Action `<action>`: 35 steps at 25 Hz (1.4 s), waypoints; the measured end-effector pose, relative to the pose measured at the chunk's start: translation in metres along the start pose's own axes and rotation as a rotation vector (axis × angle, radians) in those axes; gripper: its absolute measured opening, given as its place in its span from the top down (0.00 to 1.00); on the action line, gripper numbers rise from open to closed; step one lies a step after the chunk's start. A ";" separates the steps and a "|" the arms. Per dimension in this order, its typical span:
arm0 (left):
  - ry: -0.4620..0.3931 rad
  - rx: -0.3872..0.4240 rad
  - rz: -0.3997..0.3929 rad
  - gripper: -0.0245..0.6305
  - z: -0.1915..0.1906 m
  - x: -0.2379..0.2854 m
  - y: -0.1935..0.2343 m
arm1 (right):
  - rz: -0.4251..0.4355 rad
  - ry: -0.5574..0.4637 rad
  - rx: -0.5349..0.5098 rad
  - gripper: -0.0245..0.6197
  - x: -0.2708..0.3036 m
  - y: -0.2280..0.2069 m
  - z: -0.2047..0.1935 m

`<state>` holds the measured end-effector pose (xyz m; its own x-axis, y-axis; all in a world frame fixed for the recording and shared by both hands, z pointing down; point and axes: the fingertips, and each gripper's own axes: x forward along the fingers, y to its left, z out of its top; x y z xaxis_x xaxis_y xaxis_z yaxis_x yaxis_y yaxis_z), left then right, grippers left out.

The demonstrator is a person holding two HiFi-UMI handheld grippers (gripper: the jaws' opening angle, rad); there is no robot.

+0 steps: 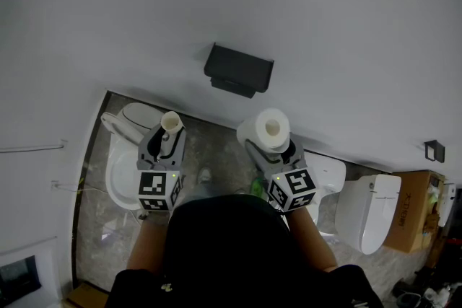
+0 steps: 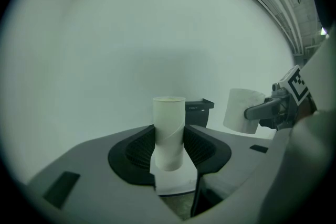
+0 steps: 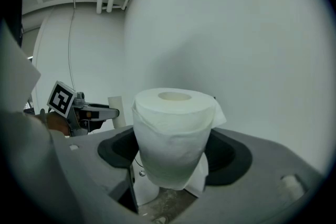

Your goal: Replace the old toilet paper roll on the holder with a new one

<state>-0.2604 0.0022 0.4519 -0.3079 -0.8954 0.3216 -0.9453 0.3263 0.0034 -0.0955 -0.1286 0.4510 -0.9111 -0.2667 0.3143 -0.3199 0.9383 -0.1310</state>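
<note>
My left gripper (image 1: 170,132) is shut on an empty cardboard tube (image 2: 169,131), which stands upright between the pads; the same tube (image 1: 170,122) shows from above in the head view. A full white toilet paper roll (image 3: 173,134) stands upright in my right gripper (image 1: 276,144), which is shut on it, a loose sheet hanging at its side. From the head the roll (image 1: 266,129) sits right of the tube. The black paper holder (image 1: 239,71) is fixed to the white wall ahead, above and between both grippers. It also shows small behind the tube as the holder (image 2: 199,112).
A white toilet (image 1: 126,162) stands below my left gripper on a grey stone floor (image 1: 94,227). Two more white toilets (image 1: 368,211) stand to the right, with a cardboard box (image 1: 419,209) beyond them. A white wall (image 1: 231,3) fills the upper view.
</note>
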 end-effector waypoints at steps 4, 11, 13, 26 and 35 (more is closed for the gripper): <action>0.001 -0.004 -0.006 0.69 -0.002 0.005 0.004 | -0.007 -0.002 -0.009 0.39 0.005 -0.001 0.005; -0.004 -0.010 -0.020 0.69 -0.003 0.010 0.009 | -0.014 -0.045 -0.033 0.39 0.017 -0.003 0.033; -0.004 -0.011 -0.020 0.69 -0.001 0.012 0.011 | -0.014 -0.055 -0.049 0.39 0.024 -0.005 0.044; -0.004 -0.003 -0.026 0.69 -0.003 0.027 0.027 | -0.028 -0.108 -0.142 0.39 0.088 -0.018 0.114; 0.009 0.008 -0.044 0.69 -0.007 0.038 0.041 | -0.067 -0.040 -0.171 0.39 0.141 -0.030 0.118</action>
<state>-0.3098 -0.0162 0.4710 -0.2648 -0.9060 0.3301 -0.9588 0.2840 0.0105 -0.2456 -0.2201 0.3882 -0.8997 -0.3355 0.2793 -0.3348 0.9409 0.0517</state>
